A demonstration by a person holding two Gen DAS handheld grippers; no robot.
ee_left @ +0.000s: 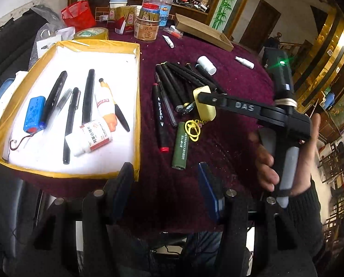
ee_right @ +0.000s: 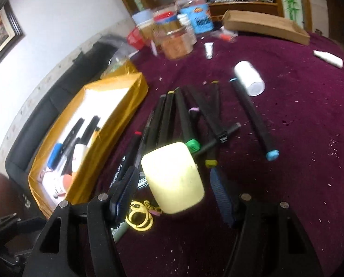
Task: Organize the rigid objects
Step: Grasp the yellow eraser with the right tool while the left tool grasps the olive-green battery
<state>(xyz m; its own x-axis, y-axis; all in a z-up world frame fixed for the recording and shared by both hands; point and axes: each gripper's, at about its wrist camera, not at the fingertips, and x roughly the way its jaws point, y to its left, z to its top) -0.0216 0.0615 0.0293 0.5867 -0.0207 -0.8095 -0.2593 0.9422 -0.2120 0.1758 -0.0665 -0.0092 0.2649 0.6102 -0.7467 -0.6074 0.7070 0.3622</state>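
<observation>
- My left gripper (ee_left: 169, 184) stands wide open and empty, hanging above the near edge of the counter (ee_left: 229, 138), just right of the gold-rimmed tray (ee_left: 138, 92). Nothing lies between its pads.
- My right gripper (ee_right: 174, 191) is spread wide. The pale yellow case (ee_right: 174, 180) sits between its fingers with a gap on either side; neither pad presses on it, so it is released, not grasped. The right wrist view is blurred, so I cannot tell whether one finger grazes the case.
- The case lies on the loose pile of black markers (ee_right: 185, 120) at the middle of the counter, with a yellow ring keychain (ee_right: 139, 217) just beside it.
- A green cylinder (ee_left: 180, 145) lies next to the keychain; its printed label is too small to read.
- A red-capped marker (ee_left: 159, 120) lies left of the pile; its white lettering is not legible.
- Inside the tray: a blue battery pack (ee_left: 34, 113) with a wire, several black pens, and a white bottle (ee_left: 91, 136) with red print I cannot read.
- The arm of my right gripper carries the raised letters "DAS".
- A white capped bottle (ee_right: 249, 78) lies on its side beyond the pile.
- Jars and cartons at the far edge bear print too small to read.
</observation>
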